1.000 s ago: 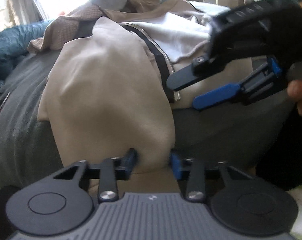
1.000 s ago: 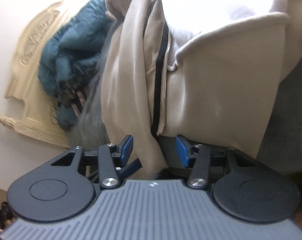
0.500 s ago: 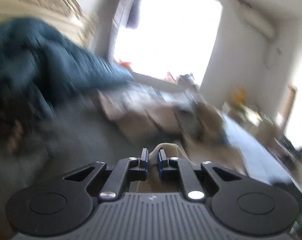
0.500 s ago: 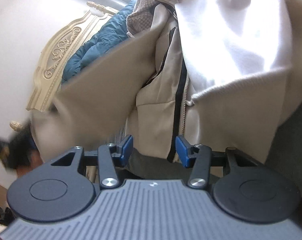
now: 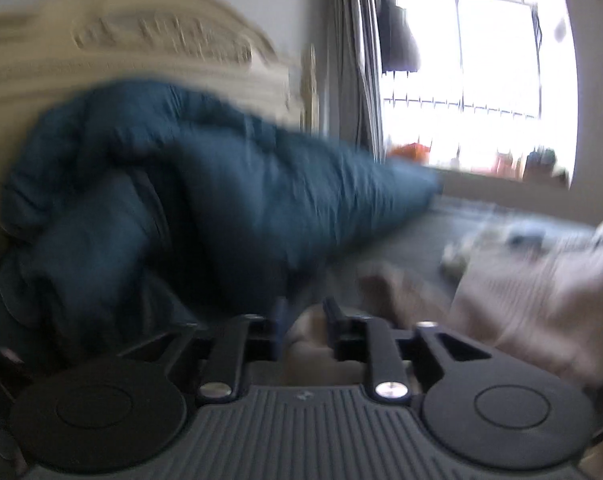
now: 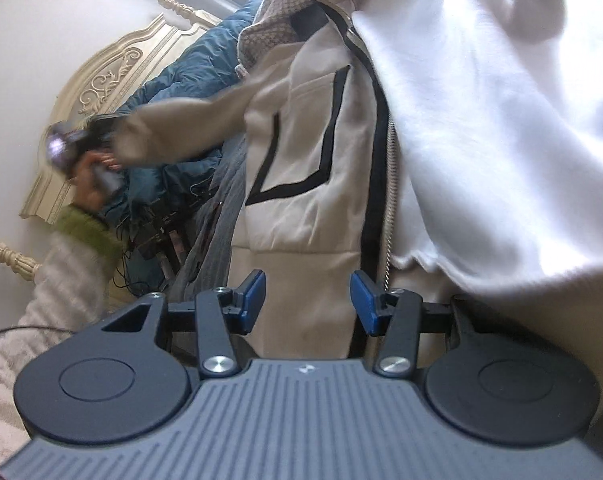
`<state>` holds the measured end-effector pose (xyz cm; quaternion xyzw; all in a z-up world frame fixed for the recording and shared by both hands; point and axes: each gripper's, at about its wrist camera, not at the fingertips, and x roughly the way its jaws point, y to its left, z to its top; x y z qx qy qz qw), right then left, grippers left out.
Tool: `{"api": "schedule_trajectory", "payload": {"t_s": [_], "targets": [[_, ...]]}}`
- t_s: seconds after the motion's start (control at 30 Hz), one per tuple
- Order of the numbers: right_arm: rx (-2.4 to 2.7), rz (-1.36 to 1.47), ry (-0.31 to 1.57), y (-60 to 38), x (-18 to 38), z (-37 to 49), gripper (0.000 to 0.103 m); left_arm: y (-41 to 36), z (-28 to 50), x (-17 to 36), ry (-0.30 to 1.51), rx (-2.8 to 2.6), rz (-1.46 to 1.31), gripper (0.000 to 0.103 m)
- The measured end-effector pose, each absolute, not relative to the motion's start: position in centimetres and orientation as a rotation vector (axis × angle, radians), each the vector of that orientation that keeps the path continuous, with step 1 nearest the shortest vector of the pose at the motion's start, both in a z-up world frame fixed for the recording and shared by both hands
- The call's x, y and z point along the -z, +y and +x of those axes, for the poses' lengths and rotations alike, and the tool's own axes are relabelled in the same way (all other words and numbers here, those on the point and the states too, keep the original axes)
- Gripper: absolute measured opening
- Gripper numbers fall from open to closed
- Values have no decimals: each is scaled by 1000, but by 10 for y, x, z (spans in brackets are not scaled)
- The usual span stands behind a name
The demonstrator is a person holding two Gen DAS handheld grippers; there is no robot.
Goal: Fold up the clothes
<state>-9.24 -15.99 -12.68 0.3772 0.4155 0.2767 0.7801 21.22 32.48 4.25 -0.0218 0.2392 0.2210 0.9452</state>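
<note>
1. Since a second ago the left gripper [image 5: 303, 316] has swung away from the body of the beige jacket [image 6: 301, 184] toward the headboard [image 5: 141, 52], drawing the jacket's sleeve [image 6: 181, 136] out sideways; its jaws have just been opening.
2. In the blurred left wrist view beige cloth lies between the left gripper's fingers, which stand narrowly apart; whether the pads press on it I cannot tell.
3. A blue quilt [image 5: 181, 200] is heaped from 9 to 12 o'clock of that gripper, below the headboard; a bright window [image 5: 473, 80] is at 2 o'clock.
4. The right gripper [image 6: 307, 300] has its blue fingers [image 6: 253, 294] moderately apart, with the jacket's hem between them but not pinched.
5. The jacket's black-trimmed pocket [image 6: 301, 148] and zip [image 6: 389, 184] lie at 12 o'clock of the right gripper, white lining [image 6: 481, 120] at 2 o'clock.
6. At 10 o'clock the sleeve stretches to a hand [image 6: 89, 188] with a green cuff.
</note>
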Motion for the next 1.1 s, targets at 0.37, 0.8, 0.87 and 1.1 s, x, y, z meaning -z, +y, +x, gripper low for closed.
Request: {"api": "schedule_trajectory", "payload": {"t_s": [0.37,0.8,0.87,1.1], "targets": [[-621,712,861,-157,114,-101,50,259,156,-40,478,-279,138,76],[-306,658,553,-309,51,-191,58,27,-72,-20,512,526,125,95],[-126,612,525,-344,46,-210,61,-4,-88,-5,536,629,95,95],[237,546,653,-416,80,-251,61,-121,-123,51,754,1006,-5,95]]}}
